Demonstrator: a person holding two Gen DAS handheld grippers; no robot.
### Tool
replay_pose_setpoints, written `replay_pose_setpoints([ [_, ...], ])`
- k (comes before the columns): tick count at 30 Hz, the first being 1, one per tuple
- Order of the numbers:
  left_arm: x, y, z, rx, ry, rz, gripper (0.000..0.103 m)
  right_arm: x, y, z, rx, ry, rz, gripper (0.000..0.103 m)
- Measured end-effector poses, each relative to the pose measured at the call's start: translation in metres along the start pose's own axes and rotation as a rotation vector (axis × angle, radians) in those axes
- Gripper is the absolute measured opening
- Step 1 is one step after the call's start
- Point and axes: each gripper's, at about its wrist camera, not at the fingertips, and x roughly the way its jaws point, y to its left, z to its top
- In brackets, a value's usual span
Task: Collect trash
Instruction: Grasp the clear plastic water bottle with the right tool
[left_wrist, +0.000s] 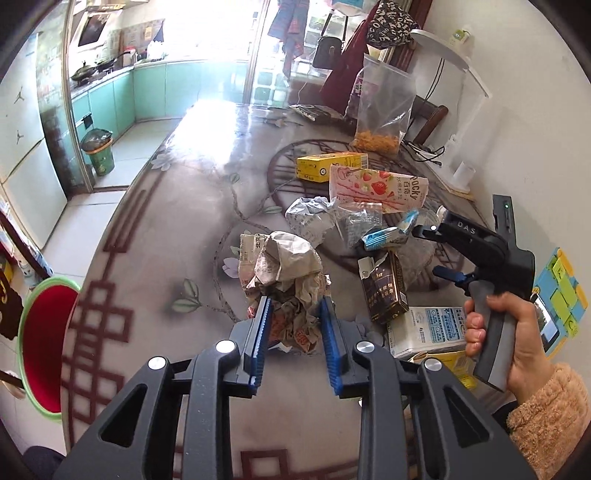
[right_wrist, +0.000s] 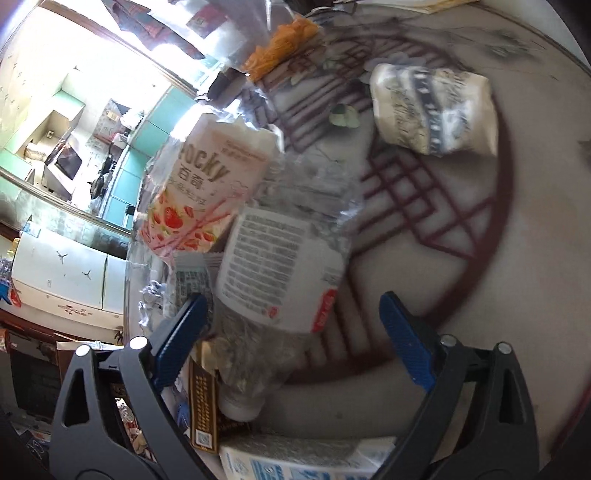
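Note:
My left gripper (left_wrist: 293, 310) is shut on a crumpled brown paper wad (left_wrist: 286, 273), held just above the patterned table (left_wrist: 166, 236). Trash lies to its right: a pink Pocky pouch (left_wrist: 376, 186), a yellow carton (left_wrist: 332, 166), a crumpled white wrapper (left_wrist: 308, 216), a brown box (left_wrist: 386, 288) and a white milk carton (left_wrist: 424, 328). My right gripper (left_wrist: 428, 232) hovers over this pile. In the right wrist view it (right_wrist: 295, 314) is open, above a crushed clear plastic bottle (right_wrist: 273, 280) with a white label. The Pocky pouch (right_wrist: 199, 184) lies beyond it.
A red basin with a green rim (left_wrist: 44, 332) sits off the table's left edge. A green bin (left_wrist: 98, 151) stands on the kitchen floor. A clear bag of orange snacks (left_wrist: 380, 110) stands at the far side. A white wrapped packet (right_wrist: 432, 107) lies apart on the table.

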Motion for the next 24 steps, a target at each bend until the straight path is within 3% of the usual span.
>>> replay_pose_setpoints([
  [3,0.002,0.000,0.000,0.001,0.006,0.003,0.025,0.004,0.006,-0.001,-0.023,0.000,-0.004,0.093],
  [10,0.007,-0.005,-0.003,0.004,0.032,0.007,0.026,0.014,0.026,-0.003,-0.155,0.017,-0.106,0.093],
  [16,0.007,-0.009,-0.003,0.024,0.038,0.004,0.027,0.016,0.029,-0.004,-0.181,0.020,-0.119,0.080],
  [18,0.007,-0.007,-0.003,0.022,0.041,0.005,0.027,0.017,0.027,-0.003,-0.175,0.024,-0.099,0.071],
  [24,0.004,0.002,-0.004,0.005,0.034,0.015,0.027,0.013,0.023,-0.004,-0.153,0.020,-0.087,0.069],
])
